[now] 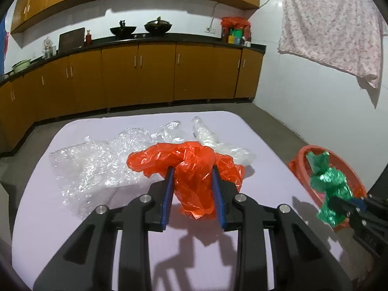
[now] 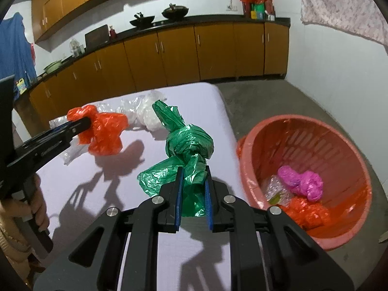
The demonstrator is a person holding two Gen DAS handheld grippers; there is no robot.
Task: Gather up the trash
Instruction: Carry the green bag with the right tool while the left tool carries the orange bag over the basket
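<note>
My left gripper (image 1: 192, 169) is shut on a crumpled orange plastic bag (image 1: 191, 167) and holds it above the lilac table (image 1: 72, 218); the bag also shows in the right wrist view (image 2: 104, 131). My right gripper (image 2: 192, 169) is shut on a knotted green plastic bag (image 2: 189, 145), held above the table's right part, left of the red basket (image 2: 339, 135). The green bag shows in the left wrist view (image 1: 329, 184) in front of the basket (image 1: 300, 157). Clear crumpled plastic (image 1: 97, 165) lies on the table behind the orange bag.
The basket stands on the floor right of the table and holds a pink bag (image 2: 300, 181), an orange bag (image 2: 308, 211) and clear plastic. Kitchen cabinets (image 1: 145, 77) line the far wall. A floral cloth (image 1: 334, 24) hangs at the right.
</note>
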